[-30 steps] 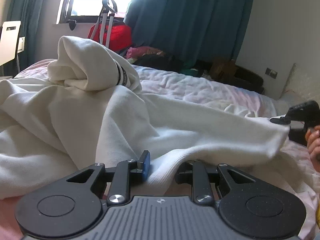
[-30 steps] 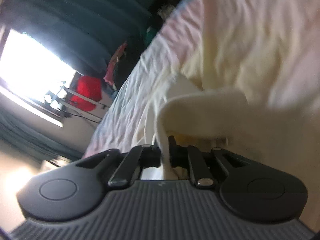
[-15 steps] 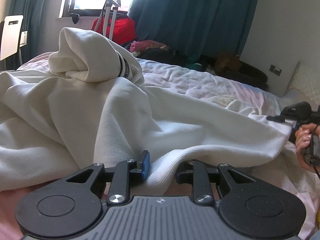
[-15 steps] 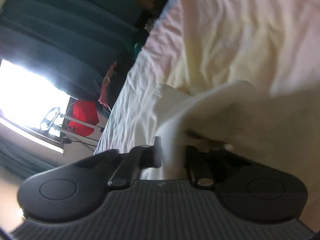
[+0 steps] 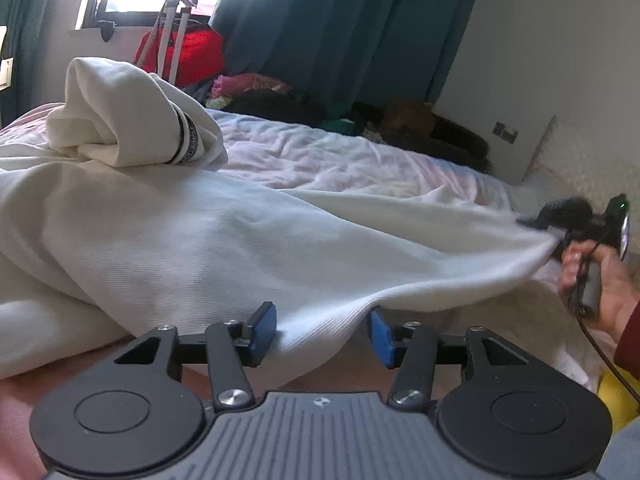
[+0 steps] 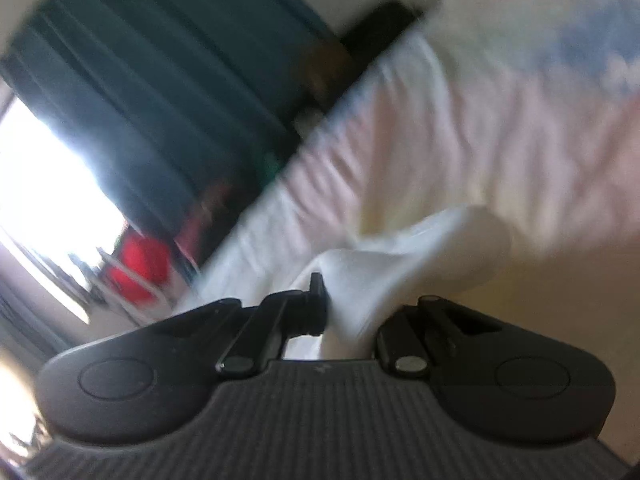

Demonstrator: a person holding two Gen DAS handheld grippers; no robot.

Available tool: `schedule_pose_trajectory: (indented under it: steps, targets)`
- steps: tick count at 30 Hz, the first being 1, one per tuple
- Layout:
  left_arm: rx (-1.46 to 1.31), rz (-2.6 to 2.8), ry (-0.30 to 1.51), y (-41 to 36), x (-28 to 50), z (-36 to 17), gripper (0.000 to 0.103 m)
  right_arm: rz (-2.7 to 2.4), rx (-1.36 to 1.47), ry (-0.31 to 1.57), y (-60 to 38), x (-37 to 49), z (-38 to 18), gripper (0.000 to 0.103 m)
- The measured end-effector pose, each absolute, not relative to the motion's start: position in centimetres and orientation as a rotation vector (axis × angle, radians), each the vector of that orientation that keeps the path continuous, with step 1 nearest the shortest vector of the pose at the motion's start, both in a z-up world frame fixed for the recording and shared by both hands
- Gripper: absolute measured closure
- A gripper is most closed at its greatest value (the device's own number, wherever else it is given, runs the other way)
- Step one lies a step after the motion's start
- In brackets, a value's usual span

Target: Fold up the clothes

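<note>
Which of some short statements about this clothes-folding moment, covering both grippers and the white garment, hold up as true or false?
1. The left gripper is clamped shut on the hem. False: its jaws stand apart, with the white sweatshirt hem between them.
2. The right gripper has white fabric between its fingers. True.
3. The sweatshirt lies on a wooden floor. False: it lies on a bed.
4. A red suitcase stands by the window. True.
5. The curtains are yellow. False: they are dark teal.
</note>
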State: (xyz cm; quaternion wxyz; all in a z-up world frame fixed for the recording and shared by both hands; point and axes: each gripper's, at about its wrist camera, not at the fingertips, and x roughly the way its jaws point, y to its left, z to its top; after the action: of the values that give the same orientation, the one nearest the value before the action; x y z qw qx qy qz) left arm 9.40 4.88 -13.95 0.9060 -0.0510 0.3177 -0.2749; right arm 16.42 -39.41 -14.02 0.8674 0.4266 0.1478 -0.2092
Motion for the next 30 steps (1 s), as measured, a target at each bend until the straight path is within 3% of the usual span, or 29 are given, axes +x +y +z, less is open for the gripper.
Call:
schedule_pose_trajectory:
  steps: [4,5,6,8,9,20,25,30]
  targets:
    - [-0.210,-0.557,0.701,5.8,9.9,-13.7,0.026,-0.441,0.843,0.429,-39.8,15.9,-15.6,0.085]
    - [-0.241,-0.553,0.713,6.1,10.1,-13.6,0.023,-0.446,0.840,0.434,-39.6,15.5,-15.6,0.077]
    - [-0.294,-0.544,0.730,6.8,10.2,-13.5,0.018,-0.464,0.845,0.436,-39.7,15.1,-15.7,0.061]
    - [-0.403,-0.512,0.768,8.2,10.5,-13.5,0.017,-0.479,0.891,0.429,-39.7,14.4,-16.0,0.044]
    - [-0.453,-0.490,0.784,8.8,10.6,-13.5,0.016,-0.472,0.928,0.424,-39.9,14.1,-16.3,0.042]
    - [-0.914,-0.003,0.844,19.2,12.5,-16.3,0.014,-0.417,1.085,0.345,-39.2,12.7,-16.2,0.043]
    - [-1.125,0.131,0.730,22.8,12.1,-17.1,0.027,-0.514,1.153,0.307,-38.5,12.1,-16.3,0.052]
    - [-1.193,0.205,0.715,24.1,12.5,-17.2,0.052,-0.574,1.218,0.295,-37.7,12.7,-17.1,0.078]
